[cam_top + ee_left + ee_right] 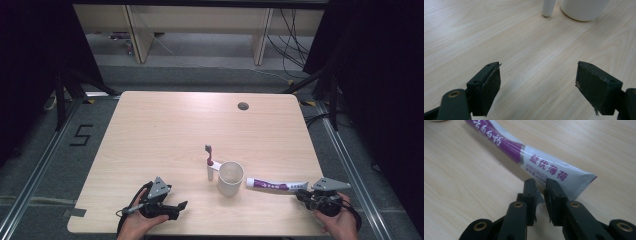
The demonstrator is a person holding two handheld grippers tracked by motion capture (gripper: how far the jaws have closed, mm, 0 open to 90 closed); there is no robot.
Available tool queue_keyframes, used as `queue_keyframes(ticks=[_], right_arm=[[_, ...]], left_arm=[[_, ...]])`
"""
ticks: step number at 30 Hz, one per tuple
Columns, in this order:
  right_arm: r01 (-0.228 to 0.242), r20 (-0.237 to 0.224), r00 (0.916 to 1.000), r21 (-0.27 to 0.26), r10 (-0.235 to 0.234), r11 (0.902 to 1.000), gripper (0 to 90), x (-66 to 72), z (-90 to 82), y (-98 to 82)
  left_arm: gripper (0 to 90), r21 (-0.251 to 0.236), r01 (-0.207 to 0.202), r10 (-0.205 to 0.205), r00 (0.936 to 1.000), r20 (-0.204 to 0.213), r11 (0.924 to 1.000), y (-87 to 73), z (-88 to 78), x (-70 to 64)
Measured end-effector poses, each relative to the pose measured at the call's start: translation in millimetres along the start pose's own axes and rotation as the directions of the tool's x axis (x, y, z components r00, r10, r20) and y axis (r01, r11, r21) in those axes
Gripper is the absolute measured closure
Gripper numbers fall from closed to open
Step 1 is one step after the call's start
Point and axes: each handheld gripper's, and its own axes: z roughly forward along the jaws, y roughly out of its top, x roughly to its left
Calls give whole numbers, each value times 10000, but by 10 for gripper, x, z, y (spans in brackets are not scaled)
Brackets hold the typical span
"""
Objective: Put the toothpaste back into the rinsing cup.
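A white and purple toothpaste tube [275,184] lies flat on the table to the right of a white cup [230,177]. My right gripper [300,194] is at the tube's flat tail end. In the right gripper view its jaws [540,188] are pinched together on the lower edge of the tube [544,162] near the crimp. A toothbrush [208,160] with a white handle lies just left of the cup. My left gripper [180,207] rests near the front left edge, open, with nothing between its jaws [537,85]. It points toward the cup [584,10] and the toothbrush handle [548,8].
The light wooden table [165,135] has a round cable hole [243,106] near its far edge. Dark floor, black stands and cables surround the table; wooden furniture legs stand beyond it.
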Motion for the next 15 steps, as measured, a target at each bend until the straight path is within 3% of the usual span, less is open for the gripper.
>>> queue_keyframes(ticks=[2,3,4,5,7,9,10,12,15], right_arm=[[66,120,9999,-90,-65,9999,787,-39,29,43],[491,255,9985,-174,-486,9986,788,-95,54,73],[219,311,9993,-191,-213,9996,788,-94,67,96],[518,391,9980,-283,-506,9983,788,-134,78,121],[153,426,9990,-239,-143,9996,789,-155,118,200],[276,499,9984,-340,-259,9990,789,-179,147,223],[94,508,9987,-201,-84,9998,789,-180,168,248],[366,597,9976,-79,-361,9993,789,-247,217,320],[336,642,9974,-53,-332,9994,789,-265,243,368]], left_arm=[[195,23,-22,22,10000,-20,10000,-1,2,-1],[195,22,1,-1,10000,10,10000,0,0,-6],[195,81,-65,64,10000,39,9999,1,-7,-3],[195,19,-14,14,10000,-1,10000,2,-4,-6],[195,3,-21,21,10000,-1,10000,0,-1,-4],[195,63,-49,49,10000,26,10000,0,-7,-2],[195,43,-22,21,10000,21,10000,0,-5,-4],[195,55,-32,32,10000,18,10000,2,-3,-5],[195,-31,34,-34,10000,38,10000,-4,2,-15]])
